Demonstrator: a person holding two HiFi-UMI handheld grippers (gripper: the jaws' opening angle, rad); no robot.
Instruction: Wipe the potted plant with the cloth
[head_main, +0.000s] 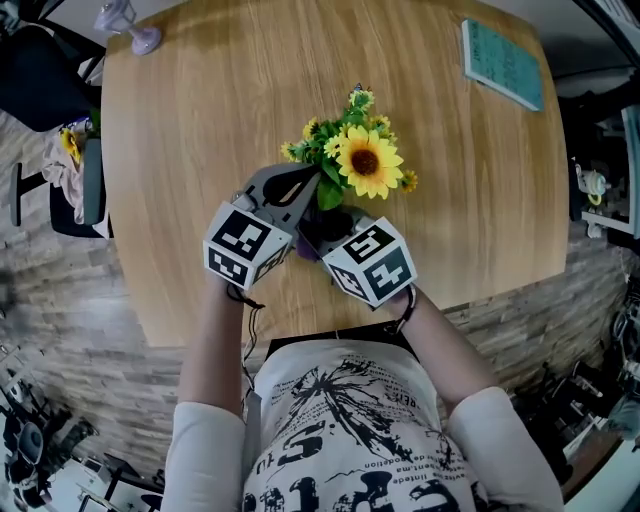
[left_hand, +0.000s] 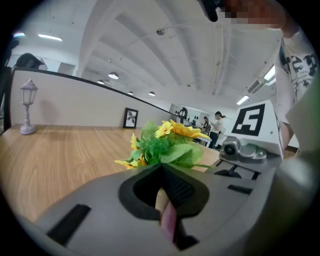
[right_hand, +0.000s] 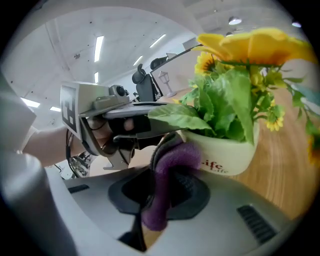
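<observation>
Right gripper (right_hand: 167, 175): jaws clamped on the purple cloth (right_hand: 175, 157), which bunches against the left side of the white pot (right_hand: 225, 152). Left gripper (left_hand: 161, 167): jaws fully closed, pinching a green leaf (right_hand: 180, 117). Potted plant (head_main: 360, 160) sits at frame centre on the wooden tabletop (head_main: 200, 120), with both grippers just below it.

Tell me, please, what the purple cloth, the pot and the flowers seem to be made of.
Purple cloth: soft, fuzzy fabric, perhaps microfibre; the surface shows a nap and it bends limply.
Pot: smooth cream surface with a slight sheen, ceramic or plastic; I cannot tell which.
Flowers: probably artificial, fabric or plastic; the petals and leaves look flat and very even in colour.
</observation>
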